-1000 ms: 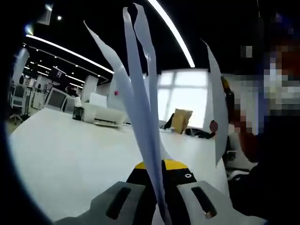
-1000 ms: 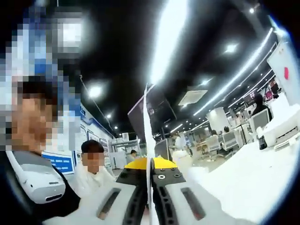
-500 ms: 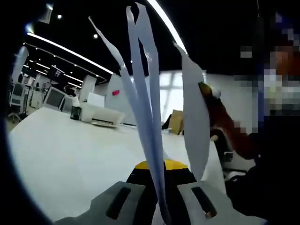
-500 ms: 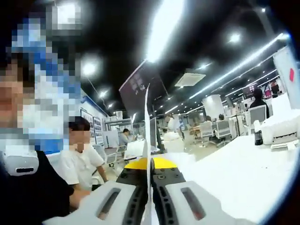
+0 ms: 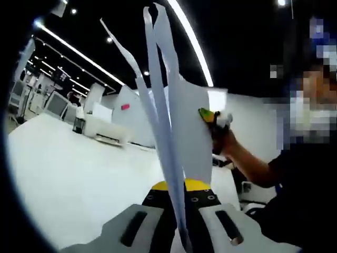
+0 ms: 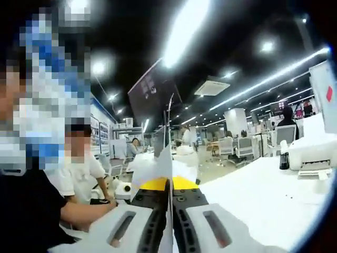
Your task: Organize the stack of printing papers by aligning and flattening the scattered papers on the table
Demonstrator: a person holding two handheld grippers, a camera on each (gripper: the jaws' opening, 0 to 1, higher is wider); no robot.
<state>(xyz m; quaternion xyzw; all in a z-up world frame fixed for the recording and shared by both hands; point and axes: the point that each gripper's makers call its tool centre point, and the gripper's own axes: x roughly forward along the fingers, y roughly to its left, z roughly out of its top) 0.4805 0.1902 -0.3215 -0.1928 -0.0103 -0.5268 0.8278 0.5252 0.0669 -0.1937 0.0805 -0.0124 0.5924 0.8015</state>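
Both grippers (image 5: pixel 176 221) (image 6: pixel 169 221) clench the papers (image 5: pixel 163 105) upright (sheets fanned apart).

No text, label, brand or number is legible in either view (the wall panels (image 6: pixel 100 150) behind the seated person are too blurred to read).

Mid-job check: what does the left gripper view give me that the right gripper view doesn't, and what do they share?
Left gripper view: the left gripper clamps several fanned sheets, and the right gripper comes in holding another sheet beside them. Right gripper view: the right gripper pinches that sheet edge-on, and a seated person in white shows beyond. Both share the white table and a white printer at its far side.
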